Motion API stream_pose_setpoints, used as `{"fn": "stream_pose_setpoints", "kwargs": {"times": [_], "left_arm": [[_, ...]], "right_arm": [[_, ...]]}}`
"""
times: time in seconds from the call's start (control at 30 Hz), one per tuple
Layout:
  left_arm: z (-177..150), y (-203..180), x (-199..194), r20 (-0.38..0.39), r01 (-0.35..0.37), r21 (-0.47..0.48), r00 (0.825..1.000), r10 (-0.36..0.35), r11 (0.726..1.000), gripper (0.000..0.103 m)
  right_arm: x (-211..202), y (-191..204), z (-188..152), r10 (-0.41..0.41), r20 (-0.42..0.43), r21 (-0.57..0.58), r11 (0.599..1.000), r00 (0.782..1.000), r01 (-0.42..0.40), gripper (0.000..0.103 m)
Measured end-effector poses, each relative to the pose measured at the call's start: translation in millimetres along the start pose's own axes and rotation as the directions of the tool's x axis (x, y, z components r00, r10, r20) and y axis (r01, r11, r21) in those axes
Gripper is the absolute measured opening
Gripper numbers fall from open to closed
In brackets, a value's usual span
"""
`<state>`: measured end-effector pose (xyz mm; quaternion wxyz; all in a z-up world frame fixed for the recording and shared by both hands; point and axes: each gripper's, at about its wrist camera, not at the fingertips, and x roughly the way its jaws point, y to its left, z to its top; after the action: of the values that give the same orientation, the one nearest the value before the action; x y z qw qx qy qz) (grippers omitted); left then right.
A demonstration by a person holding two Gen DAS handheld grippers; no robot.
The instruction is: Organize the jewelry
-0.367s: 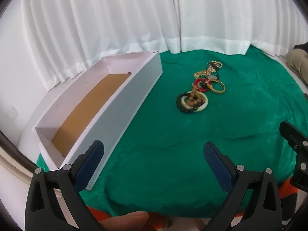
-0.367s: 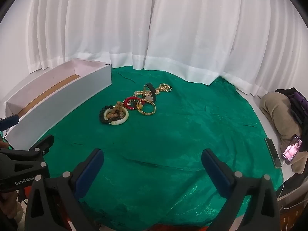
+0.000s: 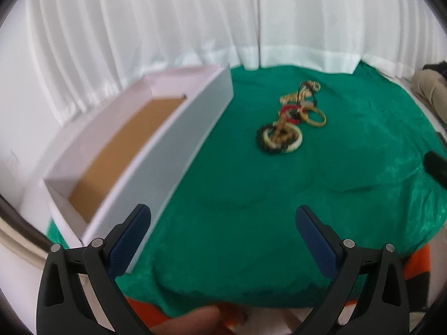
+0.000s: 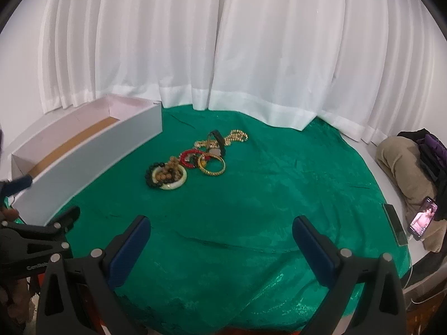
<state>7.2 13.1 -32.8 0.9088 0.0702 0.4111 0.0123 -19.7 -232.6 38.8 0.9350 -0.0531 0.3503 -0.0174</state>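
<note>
A heap of jewelry point(image 4: 192, 162) lies on the green cloth point(image 4: 251, 209): a cream bangle point(image 4: 170, 185) with black and brown bead bracelets, a red bracelet point(image 4: 188, 157), a gold bangle point(image 4: 212, 167), a gold chain point(image 4: 237, 135) and a black band. It also shows, blurred, in the left wrist view point(image 3: 290, 122). A long white box point(image 3: 139, 150) with a brown floor stands to its left, also in the right wrist view point(image 4: 83, 153). My left gripper point(image 3: 223, 233) is open and empty by the box's near end. My right gripper point(image 4: 220, 240) is open and empty, well short of the heap.
White curtains hang behind the table. Clothes point(image 4: 405, 164) and a lit phone point(image 4: 423, 219) lie at the far right, with a dark phone point(image 4: 395, 224) on the cloth edge. The left gripper's body point(image 4: 36, 240) shows at the right wrist view's lower left.
The left gripper has moved a little forward and right; its view is now motion-blurred. The right gripper's view has hardly shifted. Both stay open.
</note>
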Motion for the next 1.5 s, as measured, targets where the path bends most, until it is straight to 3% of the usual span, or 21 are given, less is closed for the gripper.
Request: {"fn": "stream_pose_setpoints", "kwargs": {"times": [0.07, 0.23, 0.37, 0.57, 0.83, 0.9, 1.0, 1.07, 1.13, 1.23, 1.3, 1.33, 1.5], "left_arm": [[-4, 7, 5, -0.043, 0.019, -0.043, 0.999, -0.021, 0.999, 0.103], [-1, 3, 0, -0.028, 0.032, -0.036, 0.999, -0.033, 0.999, 0.103], [3, -6, -3, 0.001, 0.124, -0.001, 0.992, -0.124, 0.992, 0.103], [10, -22, 15, -0.026, 0.250, 0.041, 0.968, -0.249, 0.967, 0.103], [15, -27, 41, -0.068, 0.273, 0.022, 0.960, -0.271, 0.962, 0.103], [12, -28, 48, -0.092, 0.313, 0.007, 0.946, -0.311, 0.950, 0.103], [6, -29, 56, -0.140, 0.410, -0.061, 0.899, -0.414, 0.910, 0.102], [3, -29, 62, -0.185, 0.424, -0.115, 0.879, -0.439, 0.898, 0.102], [5, -31, 65, -0.203, 0.401, -0.100, 0.888, -0.413, 0.911, 0.102], [10, -35, 62, -0.175, 0.292, 0.000, 0.942, -0.287, 0.957, 0.102], [12, -34, 62, -0.157, 0.228, 0.035, 0.963, -0.220, 0.973, 0.102], [15, -31, 63, -0.149, 0.240, 0.032, 0.961, -0.233, 0.970, 0.102], [68, -20, 79, -0.098, 0.390, -0.030, 0.915, -0.391, 0.920, 0.102]], "right_arm": [[-4, 9, -2, 0.005, 0.002, 0.006, 1.000, 1.000, -0.005, 0.103], [-12, 33, -12, 0.008, 0.010, 0.008, 1.000, 1.000, -0.008, 0.103], [-12, 26, -12, 0.026, 0.026, 0.034, 0.999, 0.999, -0.027, 0.103], [11, 19, -14, 0.029, -0.033, 0.068, 0.997, 0.999, -0.026, 0.103], [35, 17, -15, 0.009, -0.062, 0.045, 0.999, 0.998, -0.006, 0.103], [41, 15, -17, 0.019, -0.079, 0.054, 0.998, 0.997, -0.015, 0.103], [48, 14, -19, 0.029, -0.090, 0.063, 0.998, 0.995, -0.024, 0.103], [50, 13, -20, 0.031, -0.087, 0.067, 0.997, 0.996, -0.025, 0.103], [51, 12, -20, 0.035, -0.085, 0.071, 0.997, 0.996, -0.029, 0.103], [51, 11, -21, 0.034, -0.091, 0.071, 0.997, 0.995, -0.028, 0.103], [53, 10, -21, 0.039, -0.098, 0.075, 0.997, 0.994, -0.031, 0.103], [54, 10, -22, 0.042, -0.100, 0.080, 0.996, 0.994, -0.034, 0.103], [57, 10, -27, 0.058, -0.112, 0.087, 0.995, 0.992, -0.048, 0.103]]}}
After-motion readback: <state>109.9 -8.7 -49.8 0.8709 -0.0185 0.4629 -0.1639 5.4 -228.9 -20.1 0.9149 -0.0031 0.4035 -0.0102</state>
